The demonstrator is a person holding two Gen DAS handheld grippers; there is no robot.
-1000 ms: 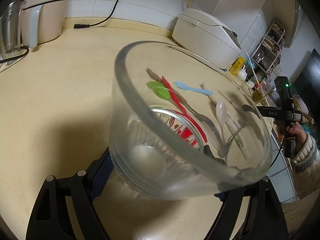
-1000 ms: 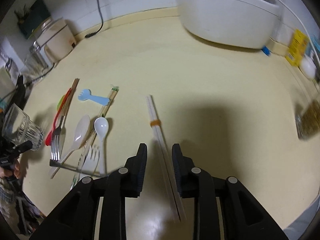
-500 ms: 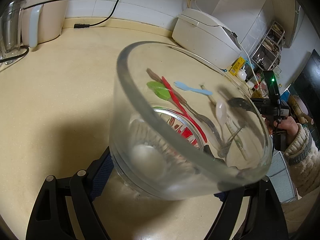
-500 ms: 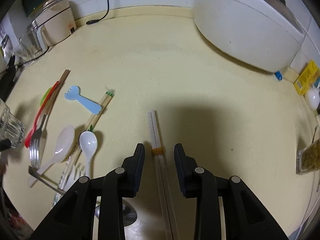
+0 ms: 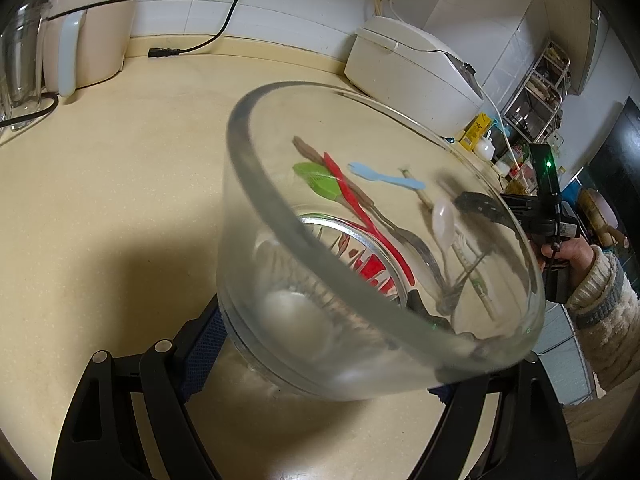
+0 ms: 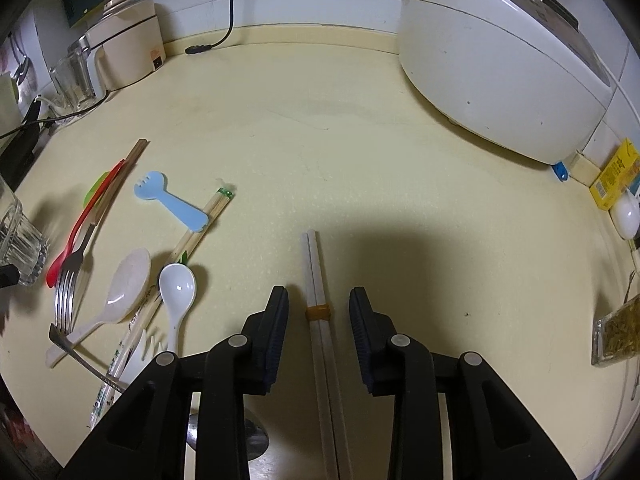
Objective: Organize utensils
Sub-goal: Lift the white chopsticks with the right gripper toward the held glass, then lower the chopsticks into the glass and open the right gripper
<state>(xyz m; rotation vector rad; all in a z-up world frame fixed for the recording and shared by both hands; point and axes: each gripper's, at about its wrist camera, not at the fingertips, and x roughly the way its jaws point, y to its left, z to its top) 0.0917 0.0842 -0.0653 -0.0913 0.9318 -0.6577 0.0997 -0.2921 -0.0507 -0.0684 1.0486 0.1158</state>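
Note:
My left gripper (image 5: pixel 328 360) is shut on a clear glass tumbler (image 5: pixel 360 240), tilted with its mouth toward the camera. Several utensils show through the glass. My right gripper (image 6: pixel 319 300) is open and points down at the counter. A pair of white chopsticks (image 6: pixel 312 264) with an orange band (image 6: pixel 318 314) lies between its fingers, untouched by the pads. To the left lie a blue spork (image 6: pixel 168 204), wooden chopsticks (image 6: pixel 200 224), a red spoon (image 6: pixel 80 228), a metal fork (image 6: pixel 70 276), a beige spoon (image 6: pixel 124 284) and a white spoon (image 6: pixel 176 288).
A white rice cooker (image 6: pixel 500 60) stands at the back right, and a kettle (image 6: pixel 124 52) with a black cable at the back left. A yellow box (image 6: pixel 616 176) and a jar (image 6: pixel 616 332) sit at the right edge. A sleeved hand (image 5: pixel 568 252) holds the right gripper.
My right gripper has moved forward along the white chopsticks, so the orange band now sits between its fingertips, and its jaws stand a little wider. The left gripper and glass have not moved.

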